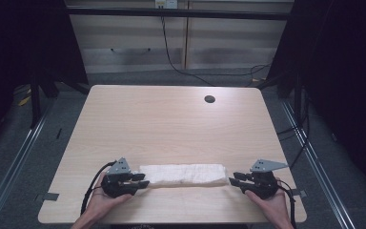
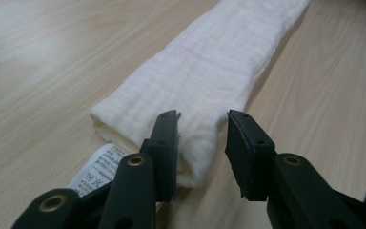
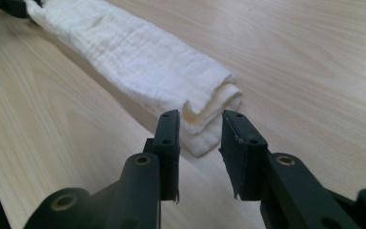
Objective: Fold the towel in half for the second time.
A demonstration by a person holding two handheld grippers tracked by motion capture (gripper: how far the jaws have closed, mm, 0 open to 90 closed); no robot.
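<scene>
A white cloth point(image 1: 183, 174), folded into a long narrow strip, lies across the near part of the wooden table point(image 1: 171, 124). My left gripper point(image 1: 143, 180) is at its left end and my right gripper point(image 1: 234, 178) at its right end. In the left gripper view the left gripper point(image 2: 202, 119) is open; the cloth point(image 2: 209, 71) reaches between its jaws, and a printed care label point(image 2: 95, 171) sticks out beside it. In the right gripper view the right gripper point(image 3: 201, 117) is open too, with the layered end of the cloth point(image 3: 147, 62) in the gap, not pinched.
A round cable hole point(image 1: 209, 99) sits near the table's far right. Bare tabletop stretches beyond the cloth. The table's front edge point(image 1: 171, 222) is just behind both hands. Cabinets point(image 1: 181, 38) and a trailing cable point(image 1: 171, 57) stand behind the table.
</scene>
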